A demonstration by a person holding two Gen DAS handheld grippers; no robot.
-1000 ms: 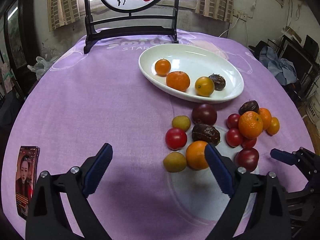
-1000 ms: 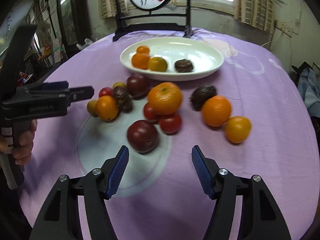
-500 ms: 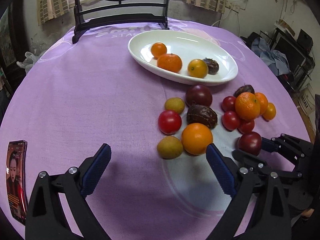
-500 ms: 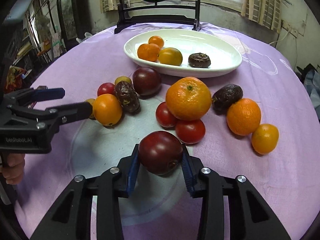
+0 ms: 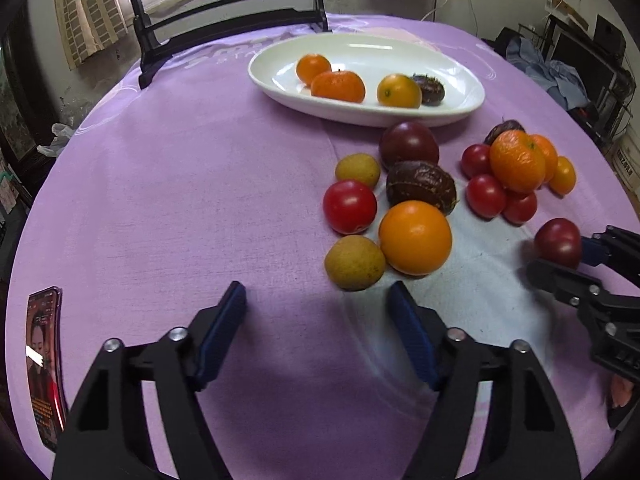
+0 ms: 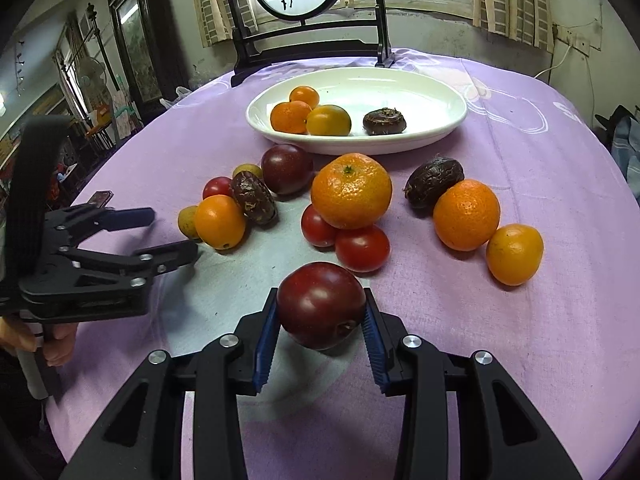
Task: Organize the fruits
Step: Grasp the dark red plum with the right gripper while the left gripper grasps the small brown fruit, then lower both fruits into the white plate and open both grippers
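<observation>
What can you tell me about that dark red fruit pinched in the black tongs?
The dark red fruit is round, smooth and glossy, deep maroon with window light glinting on its top, and a small dent low on one side. It looks like a plum or a dark tomato; I cannot tell which. The right gripper holds it, one blue ribbed pad against each side. It appears lifted just off the purple tablecloth, with a shadow below. It touches no other fruit; the nearest red tomato lies just beyond it.

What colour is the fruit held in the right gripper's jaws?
Dark purplish red, glossy. The fruit in the right gripper shows best in the right wrist view.
</observation>
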